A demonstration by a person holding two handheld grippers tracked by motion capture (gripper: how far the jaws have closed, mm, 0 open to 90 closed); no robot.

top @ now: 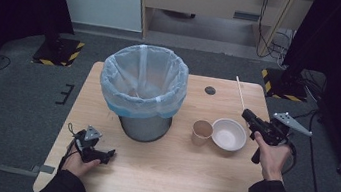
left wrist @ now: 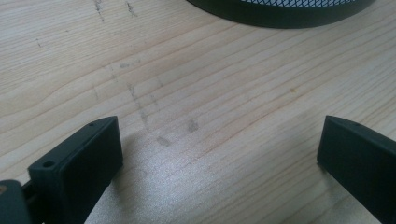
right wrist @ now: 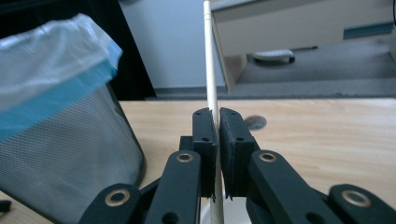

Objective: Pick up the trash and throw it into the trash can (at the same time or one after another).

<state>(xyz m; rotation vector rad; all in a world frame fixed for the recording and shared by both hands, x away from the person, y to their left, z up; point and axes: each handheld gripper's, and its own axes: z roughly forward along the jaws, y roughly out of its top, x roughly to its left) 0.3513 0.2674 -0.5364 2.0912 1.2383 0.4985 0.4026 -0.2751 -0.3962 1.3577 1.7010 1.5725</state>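
Wooden stick [right wrist: 211,70] clamped in right gripper [top: 248,116], long axis toward 11 o'clock above the table [top: 157,175].
Lined waste bin [top: 144,84] lies at 9 o'clock from it; left gripper [top: 111,154], jaws spread and empty, rests at 7 o'clock of the bin.

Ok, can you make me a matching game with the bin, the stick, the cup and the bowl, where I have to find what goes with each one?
Things:
1. bin
2. stick
3. paper cup
4. bowl

What fits:
A. white, on the table beside the cup
B. lined with a pale blue bag
C. pinched in the right tongs
D. brown, standing upright between bin and bowl

Right pairs: 1-B, 2-C, 3-D, 4-A
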